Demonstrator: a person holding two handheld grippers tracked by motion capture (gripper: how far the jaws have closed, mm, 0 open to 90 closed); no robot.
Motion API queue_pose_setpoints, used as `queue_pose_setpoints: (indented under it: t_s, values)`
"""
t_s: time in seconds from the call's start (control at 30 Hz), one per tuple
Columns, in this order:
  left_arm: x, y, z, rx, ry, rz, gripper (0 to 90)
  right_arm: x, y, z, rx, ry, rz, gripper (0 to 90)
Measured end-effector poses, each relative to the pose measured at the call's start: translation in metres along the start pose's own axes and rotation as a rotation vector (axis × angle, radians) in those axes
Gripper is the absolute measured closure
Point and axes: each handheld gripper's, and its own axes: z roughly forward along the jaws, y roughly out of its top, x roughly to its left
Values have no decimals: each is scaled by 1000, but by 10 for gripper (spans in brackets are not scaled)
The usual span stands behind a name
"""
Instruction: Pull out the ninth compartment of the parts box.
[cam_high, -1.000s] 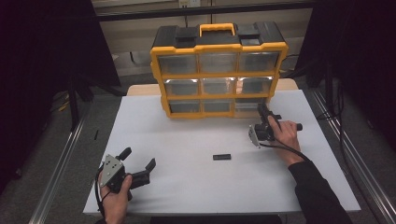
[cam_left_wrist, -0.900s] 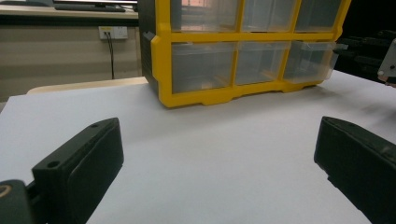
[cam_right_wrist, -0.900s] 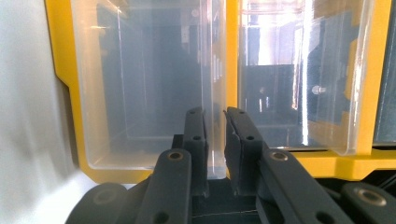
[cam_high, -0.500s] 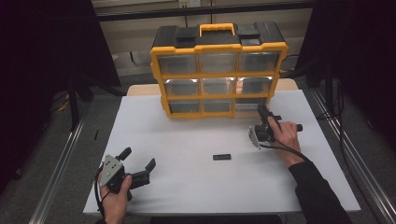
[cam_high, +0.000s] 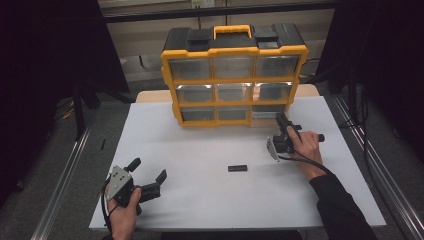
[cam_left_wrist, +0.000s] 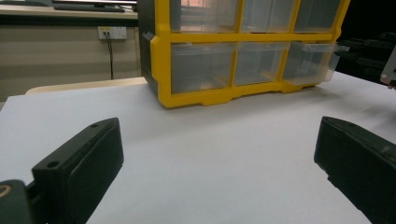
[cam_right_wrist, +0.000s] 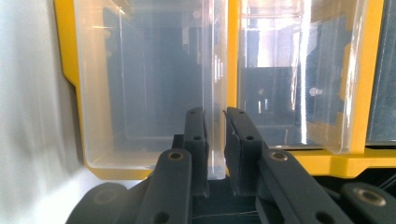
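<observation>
Gripping the front lip of the clear plastic bottom-right drawer (cam_right_wrist: 154, 93) of the yellow-and-black organiser box (cam_high: 234, 75), the right gripper (cam_high: 281, 121) has it partly pulled out, the left gripper (cam_high: 148, 176) rests open on the white table (cam_high: 210, 200), and the small black part (cam_high: 238, 168) still lies unloaded.

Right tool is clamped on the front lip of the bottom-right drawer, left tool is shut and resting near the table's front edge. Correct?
Not quite. The left tool is open, not shut: the left gripper view shows its jaws spread wide with bare table between them. The rest holds: the right tool is clamped on the front lip of the bottom-right drawer, and the left tool rests near the table's front edge.
</observation>
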Motion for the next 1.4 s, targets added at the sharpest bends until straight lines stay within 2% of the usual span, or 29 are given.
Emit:
queue_pose_setpoints:
  t_s: [0.3, 0.6, 0.77, 0.93, 1.4]
  values:
    - [0, 0, 0, -5, 3, -3, 16, 0, 1, -2, 12, 10, 10, 806]
    - [1, 1, 0, -11, 2, -9, 15, -2, 0, -4, 4, 2, -3, 806]
    - [0, 0, 0, -9, 1, -10, 15, -1, 0, -5, 11, 8, 14, 806]
    - [1, 1, -1, -9, 1, -8, 15, -2, 1, -5, 5, 0, -1, 806]
    - [1, 1, -1, -4, 0, -4, 15, -2, 1, -7, 5, -3, -2, 806]
